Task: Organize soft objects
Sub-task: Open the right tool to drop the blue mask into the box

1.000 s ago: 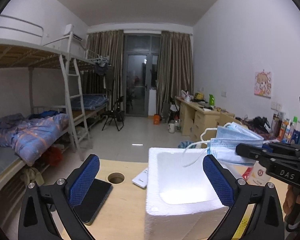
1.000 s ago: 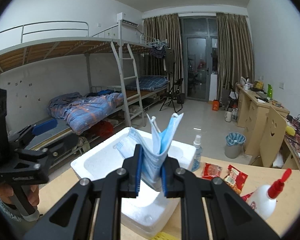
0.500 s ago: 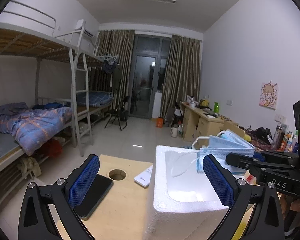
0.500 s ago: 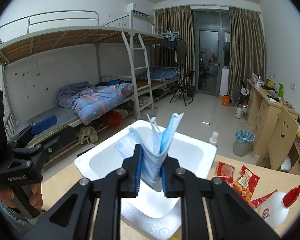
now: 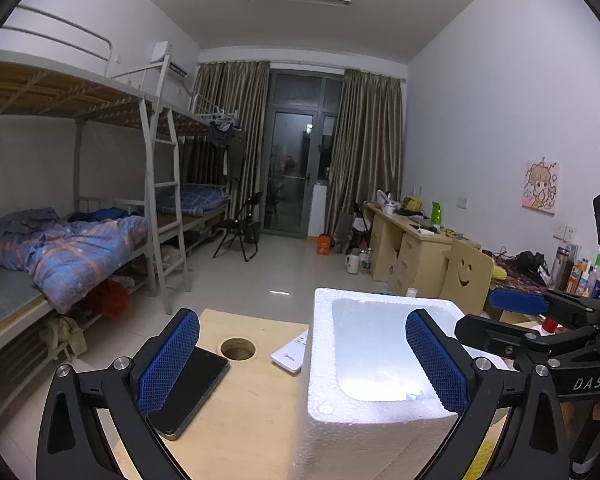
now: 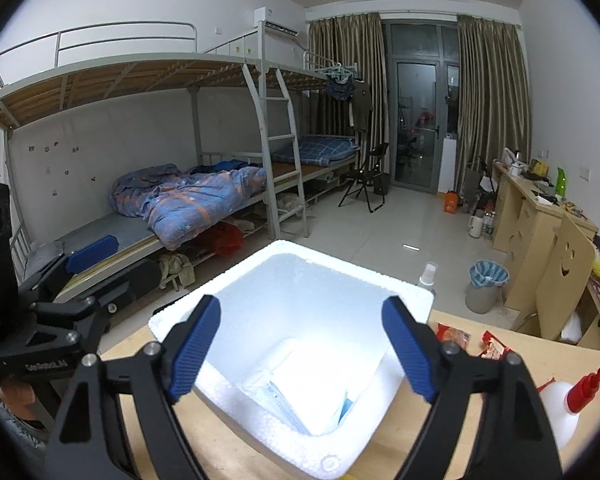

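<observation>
A white foam box (image 6: pixel 404 292) stands on the wooden table (image 5: pixel 244 412). Blue face masks (image 6: pixel 292 394) lie on its bottom, seen in the right wrist view. My right gripper (image 6: pixel 300 354) is open and empty, hovering above the box opening; it also shows in the left wrist view (image 5: pixel 512 316) at the box's right side. My left gripper (image 5: pixel 300 360) is open and empty, straddling the box's left wall (image 5: pixel 320 360); it shows at the left in the right wrist view (image 6: pixel 96 264).
A black phone (image 5: pixel 192 388), a cable hole (image 5: pixel 238 349) and a white remote (image 5: pixel 290 354) lie left of the box. Snack packets (image 6: pixel 476 340), a spray bottle (image 6: pixel 427 276) and a white bottle with red nozzle (image 6: pixel 568 404) sit to its right.
My right gripper opened and let go of the masks, which dropped into the foam box. Both views tilted slightly; the left gripper stayed open.
</observation>
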`<state>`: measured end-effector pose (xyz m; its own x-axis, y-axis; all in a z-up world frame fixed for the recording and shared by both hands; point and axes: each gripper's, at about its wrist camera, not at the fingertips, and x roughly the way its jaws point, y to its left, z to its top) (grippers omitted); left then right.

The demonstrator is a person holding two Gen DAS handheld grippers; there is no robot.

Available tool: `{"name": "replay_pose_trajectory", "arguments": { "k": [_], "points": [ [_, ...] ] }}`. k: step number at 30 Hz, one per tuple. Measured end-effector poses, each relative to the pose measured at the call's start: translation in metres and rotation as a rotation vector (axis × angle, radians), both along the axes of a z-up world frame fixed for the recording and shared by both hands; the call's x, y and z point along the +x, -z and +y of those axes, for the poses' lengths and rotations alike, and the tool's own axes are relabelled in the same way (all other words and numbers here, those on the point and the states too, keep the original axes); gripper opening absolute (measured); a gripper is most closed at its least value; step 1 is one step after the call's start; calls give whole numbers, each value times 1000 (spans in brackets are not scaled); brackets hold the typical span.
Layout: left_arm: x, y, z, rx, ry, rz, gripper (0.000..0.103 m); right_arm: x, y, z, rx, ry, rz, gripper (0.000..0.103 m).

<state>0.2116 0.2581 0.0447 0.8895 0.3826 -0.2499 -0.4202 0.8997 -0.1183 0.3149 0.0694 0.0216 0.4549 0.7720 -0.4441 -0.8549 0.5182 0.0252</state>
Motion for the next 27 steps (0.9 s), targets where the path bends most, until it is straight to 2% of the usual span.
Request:
{"name": "replay_pose_trajectory", "arguments": {
  "k": [4,9,12,15,20,27],
  "points": [
    [2,3,-2,6,3,11,103,0,-3,-3,15,10,0,96],
    [4,4,-3,-7,25,28,103,3,-2,-2,3,41,10,96],
    [-2,-1,-2,-3,-13,12,103,3,-6,-6,18,53,16,97],
    [-7,-5,-2,-14,-23,24,103,-4,-11,-16,43,76,7,102],
    [-21,-9,-17,-51,4,6,103,-12,-15,-37,79,88,33,103],
    [-46,-22,-46,1,-3,-1,103,-25,-26,-68,131,141,24,103]
  ]
}}
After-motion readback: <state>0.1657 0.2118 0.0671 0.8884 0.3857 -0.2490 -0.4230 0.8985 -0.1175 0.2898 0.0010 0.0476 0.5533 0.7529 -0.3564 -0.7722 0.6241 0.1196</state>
